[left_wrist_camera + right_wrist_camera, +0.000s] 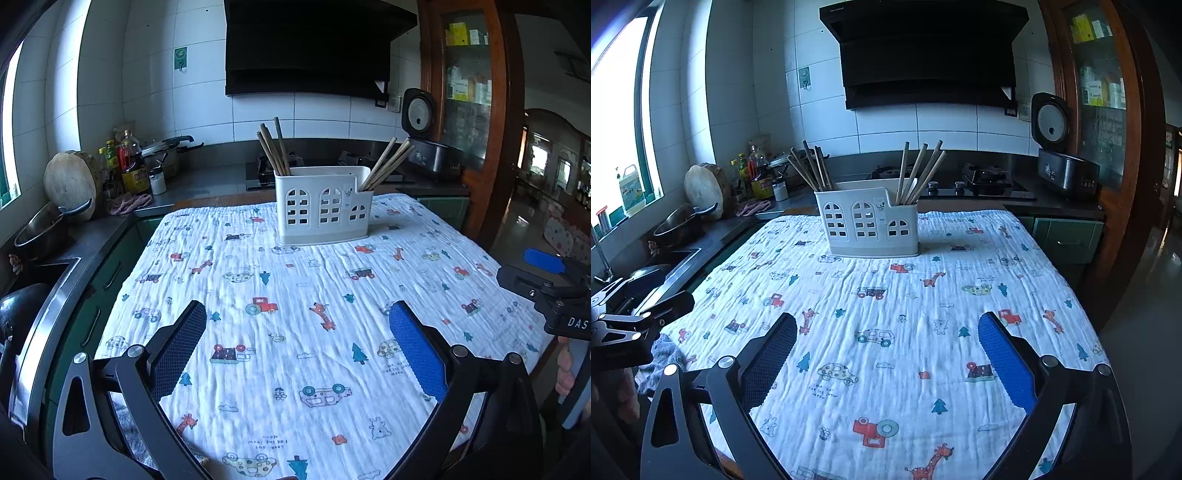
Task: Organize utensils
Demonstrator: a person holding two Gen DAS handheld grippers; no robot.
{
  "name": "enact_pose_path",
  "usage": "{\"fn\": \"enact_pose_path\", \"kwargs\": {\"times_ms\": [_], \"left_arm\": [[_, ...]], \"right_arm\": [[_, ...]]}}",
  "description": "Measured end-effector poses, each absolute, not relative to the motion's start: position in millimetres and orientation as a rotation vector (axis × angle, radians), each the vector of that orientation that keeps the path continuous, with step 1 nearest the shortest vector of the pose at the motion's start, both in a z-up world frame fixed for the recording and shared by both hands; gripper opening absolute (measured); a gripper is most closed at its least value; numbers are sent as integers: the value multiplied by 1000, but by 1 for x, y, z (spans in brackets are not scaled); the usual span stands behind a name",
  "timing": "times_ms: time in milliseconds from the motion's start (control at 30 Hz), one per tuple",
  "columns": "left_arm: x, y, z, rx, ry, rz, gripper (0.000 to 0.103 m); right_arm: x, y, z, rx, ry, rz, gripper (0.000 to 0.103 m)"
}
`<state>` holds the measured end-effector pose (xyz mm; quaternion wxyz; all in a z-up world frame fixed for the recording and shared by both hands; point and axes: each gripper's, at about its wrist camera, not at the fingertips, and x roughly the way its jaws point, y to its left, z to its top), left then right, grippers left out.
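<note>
A white plastic utensil holder (pixel 322 206) with arched cut-outs stands at the far side of the table; it also shows in the right wrist view (pixel 866 225). Wooden chopsticks lean in its left compartment (pixel 274 149) (pixel 812 166) and in its lower right compartment (pixel 386 162) (pixel 919 171). My left gripper (pixel 297 314) is open and empty above the near part of the cloth. My right gripper (pixel 886 325) is open and empty too, well short of the holder. The right gripper shows at the right edge of the left wrist view (pixel 546 280).
The table wears a white cloth (pixel 295 295) printed with cars, giraffes and trees. Behind it runs a dark counter with a gas hob (pixel 975 181), a rice cooker (pixel 1063 166), oil bottles (pixel 759 173), a round chopping board (pixel 705 188) and a pan (pixel 679 221). A sink lies left.
</note>
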<state>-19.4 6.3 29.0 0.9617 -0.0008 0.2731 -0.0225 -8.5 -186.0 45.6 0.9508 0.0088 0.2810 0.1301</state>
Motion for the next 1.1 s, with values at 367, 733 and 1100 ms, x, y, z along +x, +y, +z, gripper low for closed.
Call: {"fn": "enact_pose_path", "kwargs": {"times_ms": [367, 733, 1100], "left_arm": [[-19, 5, 26, 1, 565, -48, 98], [-21, 7, 26, -9, 562, -43, 98], [-22, 8, 27, -15, 562, -41, 98]], "right_arm": [[-9, -184, 45, 13, 573, 262, 96], [-10, -184, 44, 17, 573, 258, 96], [-11, -183, 44, 17, 571, 264, 96]]}}
